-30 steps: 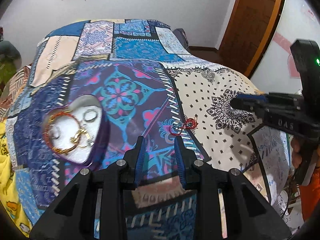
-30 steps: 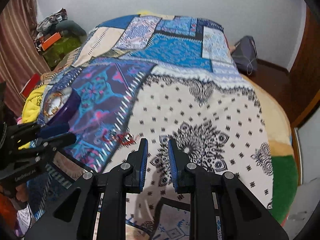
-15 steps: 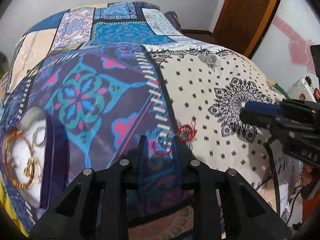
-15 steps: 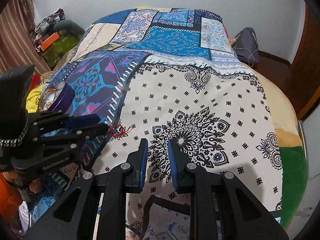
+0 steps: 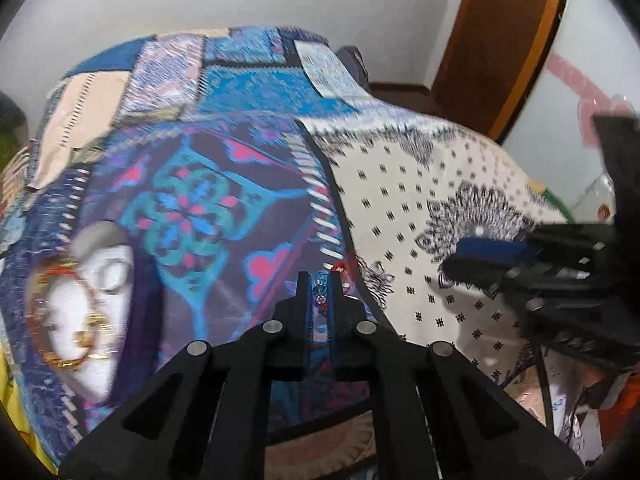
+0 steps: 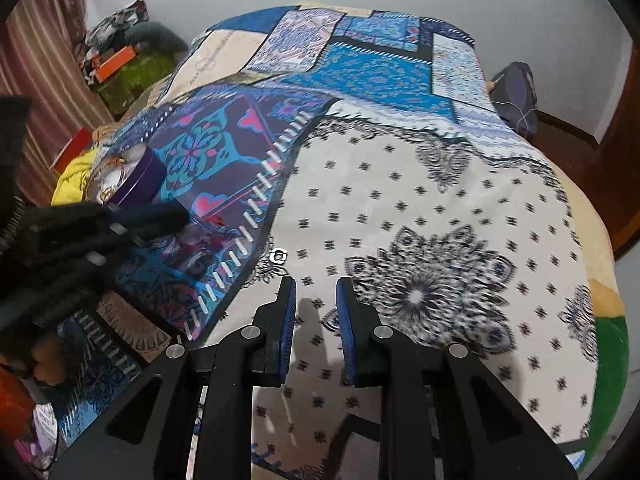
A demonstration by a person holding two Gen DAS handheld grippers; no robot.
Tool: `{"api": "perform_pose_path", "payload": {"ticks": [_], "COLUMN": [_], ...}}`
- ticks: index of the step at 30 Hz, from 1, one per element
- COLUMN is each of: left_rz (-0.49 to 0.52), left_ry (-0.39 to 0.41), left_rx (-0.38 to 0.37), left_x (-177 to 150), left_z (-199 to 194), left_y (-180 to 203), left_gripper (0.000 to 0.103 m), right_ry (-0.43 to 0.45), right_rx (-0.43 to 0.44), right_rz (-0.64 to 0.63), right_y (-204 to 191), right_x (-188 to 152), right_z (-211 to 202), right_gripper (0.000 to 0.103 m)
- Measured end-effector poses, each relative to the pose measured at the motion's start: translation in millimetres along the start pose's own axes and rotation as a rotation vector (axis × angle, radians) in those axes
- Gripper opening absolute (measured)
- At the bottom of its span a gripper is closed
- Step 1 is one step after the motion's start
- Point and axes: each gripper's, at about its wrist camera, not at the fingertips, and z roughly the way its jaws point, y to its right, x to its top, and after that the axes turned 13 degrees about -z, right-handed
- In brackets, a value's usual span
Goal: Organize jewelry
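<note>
Left wrist: left tongs (image 5: 320, 292) just closed on red bracelet (image 5: 340, 270).

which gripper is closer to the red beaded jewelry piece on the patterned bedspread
Left. The left gripper has just closed its jaws around the red beaded jewelry piece. The right gripper hangs apart over the white patch of the patterned bedspread, nothing between its jaws.
</note>
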Motion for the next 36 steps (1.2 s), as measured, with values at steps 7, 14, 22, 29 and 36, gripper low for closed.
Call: {"api": "perform_pose_path", "payload": {"ticks": [7,14,22,29,36], "left_rz": [-0.012,0.017,-0.01,-0.024,-0.039], "left_ry": [0.116,0.14,0.145,0.204,0.279], "left_rx": [0.041,0.037,0.024,0.037,0.065], "left_x": [7,-1,-5,-2,4], "left_z": [-39,-49,-54,-86,-124], "left_y": [-16,-16,-21,-28,-38], "left_gripper": [0.005,0.005,0.005,0.005,0.005], "right_ry": [-0.007,-0.017,-0.019,0.032,0.14], "right_rx": [0.016,-0.032,-0.038,-0.034,-0.03], "right_rz": [-0.004,-0.063,-0.065,-0.064,-0.098], "right_y": [-11,-27,-30,-45,-68], "right_x": [11,17,16,22,39], "right_z": [20,31,27,1,-39], "right_gripper": [0.018,0.018,0.008,0.008,0.008]}}
